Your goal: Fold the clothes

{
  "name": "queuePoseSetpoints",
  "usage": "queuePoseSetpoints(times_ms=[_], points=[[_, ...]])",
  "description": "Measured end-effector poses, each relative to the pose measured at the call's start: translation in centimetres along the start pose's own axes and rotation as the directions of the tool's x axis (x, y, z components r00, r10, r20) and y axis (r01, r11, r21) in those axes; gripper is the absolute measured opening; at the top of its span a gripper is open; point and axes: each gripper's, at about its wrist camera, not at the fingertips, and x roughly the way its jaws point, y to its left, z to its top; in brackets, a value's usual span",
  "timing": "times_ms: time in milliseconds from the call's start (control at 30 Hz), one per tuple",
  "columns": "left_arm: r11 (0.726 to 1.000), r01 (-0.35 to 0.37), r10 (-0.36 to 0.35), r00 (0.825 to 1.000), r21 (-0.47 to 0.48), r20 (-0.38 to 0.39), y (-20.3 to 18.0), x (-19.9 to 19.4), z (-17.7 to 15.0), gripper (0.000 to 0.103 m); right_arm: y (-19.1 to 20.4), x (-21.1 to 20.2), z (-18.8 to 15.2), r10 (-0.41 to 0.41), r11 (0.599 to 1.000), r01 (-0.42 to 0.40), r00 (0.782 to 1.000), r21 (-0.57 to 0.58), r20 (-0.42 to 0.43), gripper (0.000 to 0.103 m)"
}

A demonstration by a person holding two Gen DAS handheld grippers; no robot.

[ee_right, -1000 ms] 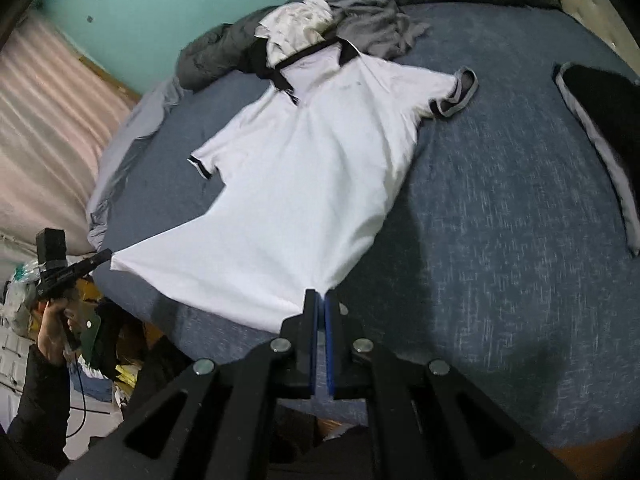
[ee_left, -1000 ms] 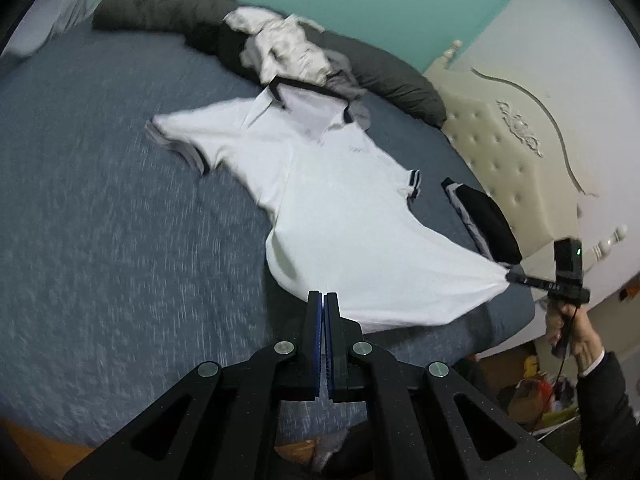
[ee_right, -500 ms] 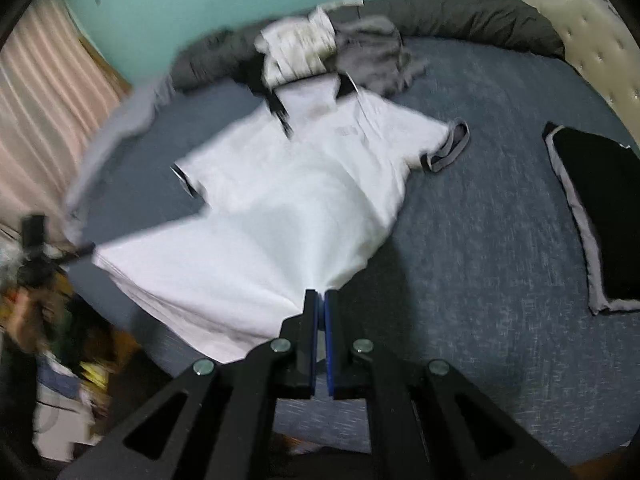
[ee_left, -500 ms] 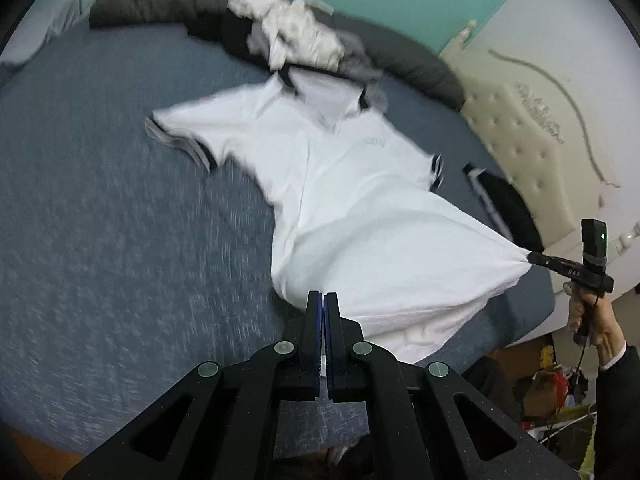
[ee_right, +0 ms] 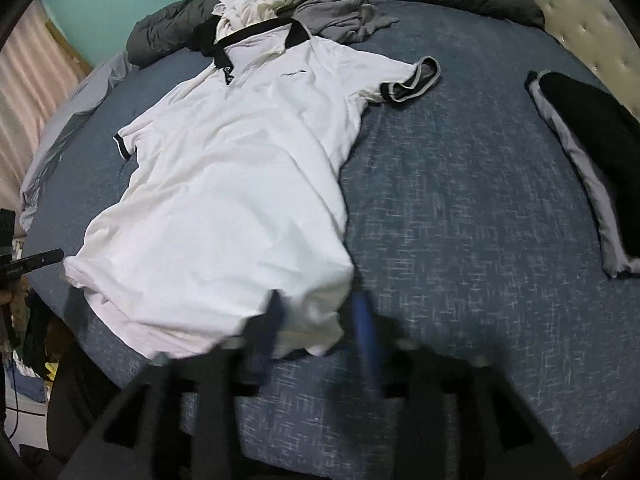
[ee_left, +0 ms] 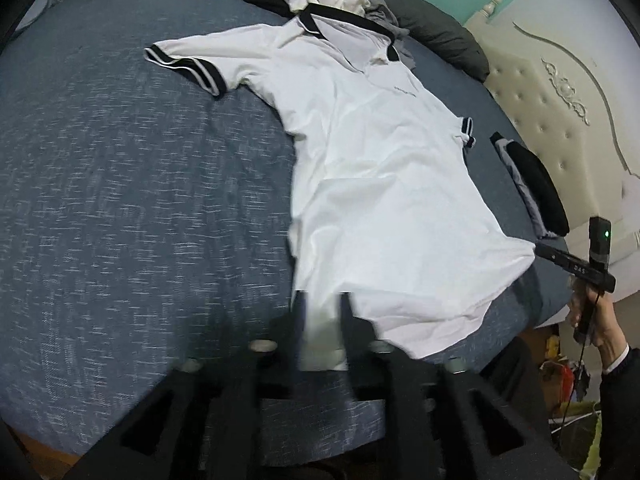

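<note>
Jaws on both my grippers stand apart now, left gripper (ee_left: 322,320) and right gripper (ee_right: 320,320), each straddling a hem corner of the white polo shirt (ee_right: 240,168) without pinching it. Shirt lies spread face-up on the blue bed (ee_right: 460,200), collar far, unfolded. Looks like the laying-out step; I'd reckon a sleeve fold comes next. Folded black garment (ee_right: 588,128) sits well right.

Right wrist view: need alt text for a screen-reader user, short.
A white polo shirt with black collar and sleeve trim lies spread flat on a blue bedspread, its hem nearest the camera. The right gripper, motion-blurred, is open over one hem corner, and the left gripper is at the other corner. A folded black garment lies to the right; rumpled clothes are piled behind the collar.
</note>
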Motion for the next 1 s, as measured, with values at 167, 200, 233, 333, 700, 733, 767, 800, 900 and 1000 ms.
queuePoseSetpoints(times_ms=[167,200,233,333,700,733,767,800,900,1000], points=[[1.000,0.002,-0.002,1.000,-0.015,-0.008,1.3,-0.2,-0.7,0.038,-1.6,0.4,-1.5,0.071,0.996,-0.069,0.997,0.054,-0.032,0.050],[1.000,0.006,-0.006,1.000,-0.019,-0.012,1.4,0.1,-0.8,0.038,-1.6,0.7,-1.8,0.082,0.995,-0.080,0.996,0.055,-0.042,0.050],[1.000,0.010,-0.011,1.000,-0.023,-0.017,1.5,0.3,-0.9,0.038,-1.5,1.0,-2.1,0.091,0.995,-0.088,0.994,0.053,-0.053,0.050],[0.999,0.022,-0.023,0.999,-0.035,-0.030,1.7,0.9,-1.3,0.038,-0.9,2.3,-2.9,0.111,0.993,-0.108,0.989,0.037,-0.093,0.050],[0.995,0.088,-0.090,0.994,-0.043,-0.061,1.1,2.4,-2.5,0.038,0.3,4.4,-3.0,0.066,0.998,-0.064,0.994,0.027,-0.090,0.050],[0.995,0.096,-0.099,0.993,-0.040,-0.062,0.8,2.4,-2.6,0.037,0.3,4.4,-2.9,0.074,0.997,-0.071,0.994,0.033,-0.083,0.050],[0.994,0.103,-0.106,0.992,-0.035,-0.065,0.6,2.5,-2.7,0.036,0.2,4.3,-2.7,0.081,0.996,-0.078,0.994,0.040,-0.077,0.047],[0.994,0.103,-0.104,0.992,-0.023,-0.073,0.4,2.5,-2.9,0.036,0.2,4.3,-2.6,0.092,0.995,-0.089,0.993,0.045,-0.073,0.041],[0.996,0.089,-0.089,0.993,0.002,-0.077,-0.1,2.5,-3.1,0.024,0.4,4.2,-2.5,0.108,0.994,-0.105,0.992,0.043,-0.070,0.015],[0.997,0.077,-0.075,0.994,0.022,-0.080,-0.3,2.3,-3.2,0.006,0.6,3.5,-2.4,0.109,0.994,-0.107,0.992,0.036,-0.069,0.005]])
